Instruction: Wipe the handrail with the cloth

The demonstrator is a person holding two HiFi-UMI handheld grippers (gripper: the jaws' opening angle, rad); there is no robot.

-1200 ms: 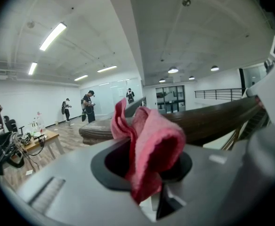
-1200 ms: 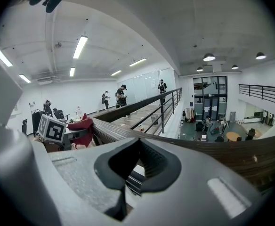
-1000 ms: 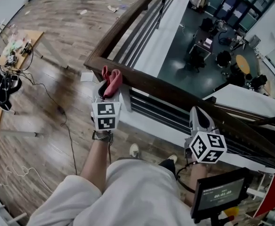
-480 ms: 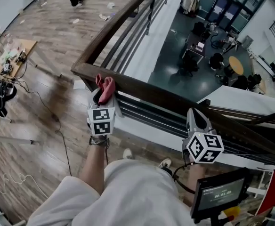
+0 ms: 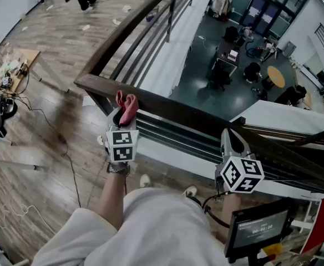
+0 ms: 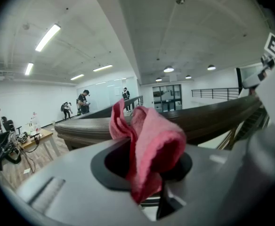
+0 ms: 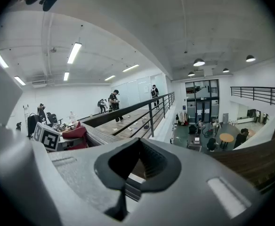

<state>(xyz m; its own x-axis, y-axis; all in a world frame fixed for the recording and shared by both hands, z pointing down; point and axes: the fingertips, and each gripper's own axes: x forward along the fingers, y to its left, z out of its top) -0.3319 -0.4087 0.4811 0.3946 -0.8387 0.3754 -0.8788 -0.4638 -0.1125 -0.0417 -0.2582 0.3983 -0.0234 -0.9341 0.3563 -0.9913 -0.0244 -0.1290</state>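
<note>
Head view: my left tongs (image 5: 123,115) hold the pink cloth (image 5: 127,105) up at the dark wooden handrail (image 5: 178,111), near its corner. My right tongs (image 5: 232,134) sit farther along the rail.

Left gripper view: the tongs are clamped on the bunched cloth, with the rail just behind.

Right gripper view: the tongs are closed together, gripping nothing.

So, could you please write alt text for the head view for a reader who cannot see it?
From above, the left claw grips a pink cloth at a dark wooden handrail near its corner, while the right claw, shut and empty, hovers further along it. Beyond the rail, a lower floor with furniture lies below.
</note>
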